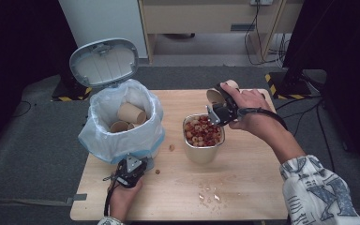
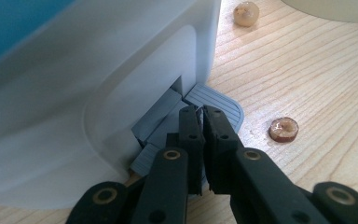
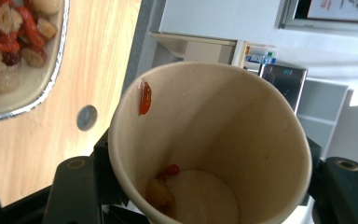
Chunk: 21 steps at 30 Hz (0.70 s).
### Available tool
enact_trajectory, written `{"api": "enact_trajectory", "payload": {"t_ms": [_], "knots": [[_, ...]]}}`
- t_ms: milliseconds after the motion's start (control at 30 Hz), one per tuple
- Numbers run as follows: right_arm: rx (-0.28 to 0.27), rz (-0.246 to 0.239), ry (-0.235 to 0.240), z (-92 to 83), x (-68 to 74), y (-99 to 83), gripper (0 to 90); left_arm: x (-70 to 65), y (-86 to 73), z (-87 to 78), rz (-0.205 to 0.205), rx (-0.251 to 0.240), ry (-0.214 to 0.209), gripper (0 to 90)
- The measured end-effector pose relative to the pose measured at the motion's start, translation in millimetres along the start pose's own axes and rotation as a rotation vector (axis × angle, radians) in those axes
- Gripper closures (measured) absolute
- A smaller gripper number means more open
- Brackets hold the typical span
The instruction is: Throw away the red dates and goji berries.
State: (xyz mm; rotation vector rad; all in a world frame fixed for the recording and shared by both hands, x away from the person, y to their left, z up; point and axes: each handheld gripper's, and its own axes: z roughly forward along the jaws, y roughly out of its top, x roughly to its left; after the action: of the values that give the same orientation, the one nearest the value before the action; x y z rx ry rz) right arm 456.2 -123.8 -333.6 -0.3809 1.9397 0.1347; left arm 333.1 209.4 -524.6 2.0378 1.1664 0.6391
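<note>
1. The left gripper [image 2: 200, 114], jaws pressed together, bears down on the grey pedal [image 2: 216, 105] of the white bin [image 1: 122, 122], which likely keeps the lid [image 1: 104, 62] propped open.
2. The right gripper [image 1: 218, 112] is clamped on a paper cup [image 3: 209, 144], tilted over the metal container [image 1: 204, 138] of dried fruit, apparently to tip out the last bits.
3. Paper cups already in the bin suggest this one goes there next.

Bin [image 1: 122, 136] left on table [image 1: 243, 187]; tray [image 1: 204, 150] right of it; cups [image 1: 130, 112] inside bin.
</note>
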Motion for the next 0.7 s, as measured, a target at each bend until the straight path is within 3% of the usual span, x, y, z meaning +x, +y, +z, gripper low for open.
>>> {"api": "enact_trajectory", "payload": {"t_ms": [200, 300, 333, 367, 467, 500, 667, 700], "knots": [[-0.038, 0.124, 0.009, 2.6, -1.2, -4.4, 34.9, 0.0, 0.0, 0.0, -0.001, 0.000, 0.000, 85.1], [-0.070, 0.217, 0.025, 3.0, -4.5, -6.8, 34.9, -0.1, 0.0, 0.0, 0.000, 0.000, 0.001, 85.1], [-0.070, 0.217, 0.025, 3.0, -4.5, -6.8, 34.9, -0.1, 0.0, 0.0, 0.000, 0.000, 0.001, 85.0], [-0.092, 0.282, 0.030, 3.9, -5.8, -8.2, 34.9, -0.1, 0.0, 0.0, 0.000, 0.000, 0.001, 85.1], [-0.102, 0.307, 0.029, 4.8, -7.3, -9.7, 34.9, -0.1, 0.0, 0.0, -0.001, -0.001, 0.000, 85.0], [-0.121, 0.354, 0.037, 5.6, -8.4, -10.5, 34.9, 0.0, 0.0, 0.0, -0.002, -0.001, 0.000, 85.0], [-0.138, 0.407, 0.042, 6.4, -10.8, -11.8, 34.9, 0.0, 0.0, 0.0, -0.002, -0.001, 0.000, 85.0], [-0.148, 0.436, 0.047, 6.5, -11.6, -12.8, 34.9, -0.1, 0.0, 0.0, 0.000, 0.000, 0.000, 85.0]]}}
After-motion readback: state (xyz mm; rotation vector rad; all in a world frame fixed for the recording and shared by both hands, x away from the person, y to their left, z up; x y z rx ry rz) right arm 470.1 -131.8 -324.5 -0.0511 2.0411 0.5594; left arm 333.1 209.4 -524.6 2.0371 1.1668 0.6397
